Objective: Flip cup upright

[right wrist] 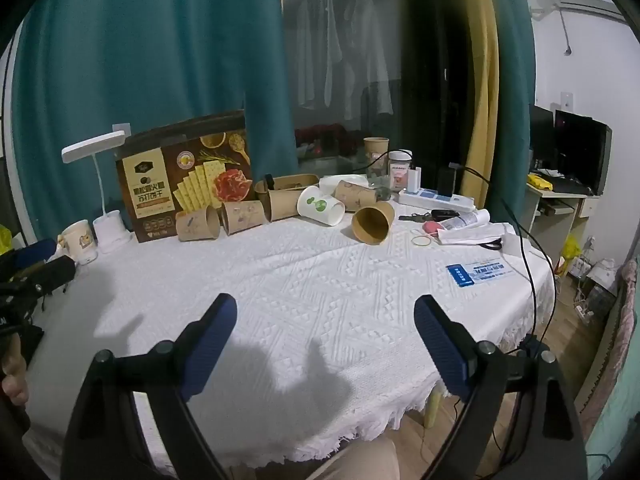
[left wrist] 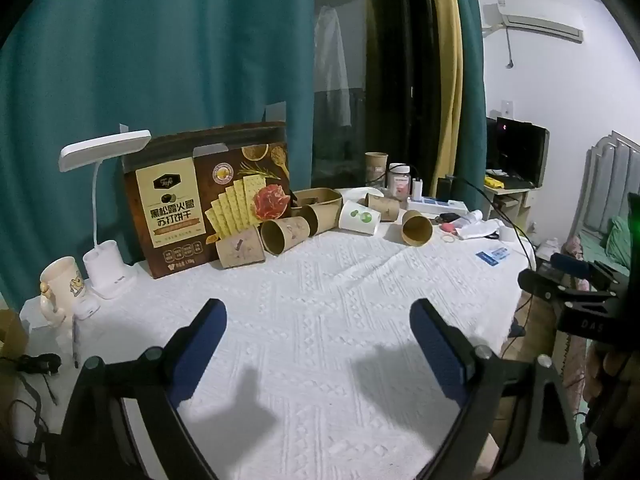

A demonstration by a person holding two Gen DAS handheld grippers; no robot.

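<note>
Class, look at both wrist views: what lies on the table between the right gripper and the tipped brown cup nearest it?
Nothing but bare white tablecloth lies between the right gripper and the brown cup, shown best in the right wrist view.

**Legible Text on the Cracker Box and the Clamp**

Large Chinese characters, 黑松露火腿 above 苏打饼干, were printed on the cream label of the brown cracker box [left wrist: 208, 200]. The letters "DAS" were seen on the black clamp [left wrist: 588, 312] at the right edge. Other labels were found too small to be read.
</note>
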